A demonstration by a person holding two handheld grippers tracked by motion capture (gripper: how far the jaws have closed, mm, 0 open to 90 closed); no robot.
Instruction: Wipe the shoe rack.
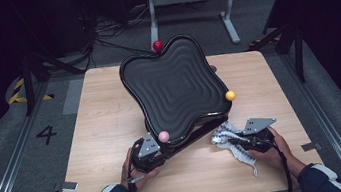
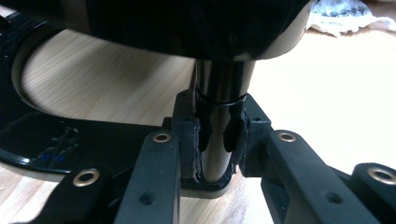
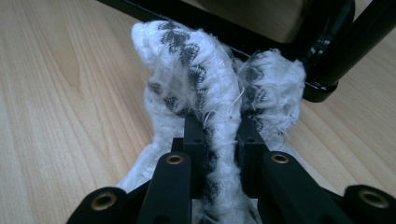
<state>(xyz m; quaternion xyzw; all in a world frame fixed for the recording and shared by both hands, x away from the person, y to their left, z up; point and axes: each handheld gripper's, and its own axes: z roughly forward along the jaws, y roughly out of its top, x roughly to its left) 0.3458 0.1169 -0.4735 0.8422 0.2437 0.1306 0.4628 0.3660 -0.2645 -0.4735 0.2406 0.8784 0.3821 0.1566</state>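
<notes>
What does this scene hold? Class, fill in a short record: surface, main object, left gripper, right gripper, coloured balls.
surface: wooden table
main object: black wavy tray tilted on its stand
left gripper: jaws around the black stand post
right gripper: shut on a white patterned cloth
coloured balls: red ball, yellow ball and pink ball at the tray's rim

Both forearms come in low over the near edge, hands wrapped round their tools. The left gripper (image 1: 158,150) has its fingers (image 2: 191,140) pressed on something upright between them; the right gripper (image 1: 238,141) is clamped tight, fingers (image 3: 194,140) nearly together.
</notes>
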